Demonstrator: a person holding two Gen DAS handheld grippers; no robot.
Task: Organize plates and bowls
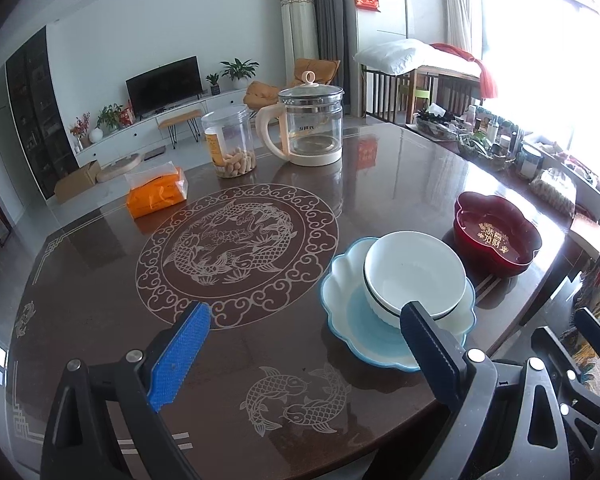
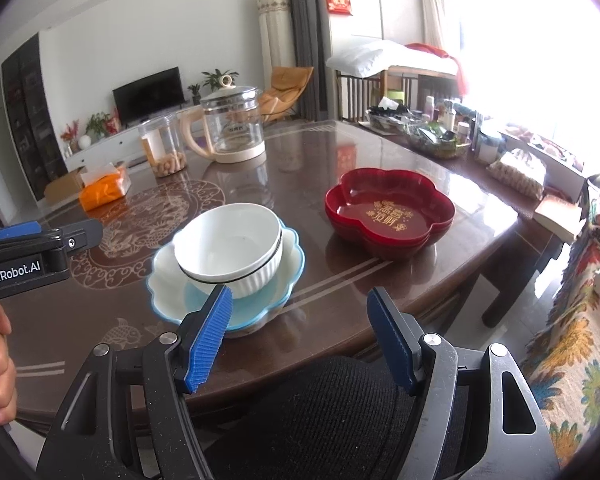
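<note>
A white ribbed bowl (image 1: 414,270) (image 2: 230,246) sits tilted inside a pale blue scalloped plate (image 1: 356,328) (image 2: 168,276) near the table's front edge. To its right stands a stack of dark red flower-shaped dishes (image 1: 496,234) (image 2: 388,210) with gold lettering. My left gripper (image 1: 304,320) hovers open above the table, its right finger in front of the blue plate's near rim, nothing between the pads. My right gripper (image 2: 300,304) is open too, held back over the table edge, just in front of the plate and empty. The left gripper's body (image 2: 32,252) shows at the right wrist view's left edge.
Farther back on the dark glass-topped table (image 1: 260,360) (image 2: 340,288) stand a glass kettle (image 1: 310,124) (image 2: 230,124), a plastic jar of peanuts (image 1: 230,140) (image 2: 164,144) and an orange tissue pack (image 1: 156,194) (image 2: 104,188). Bottles and baskets (image 2: 440,136) crowd the right side.
</note>
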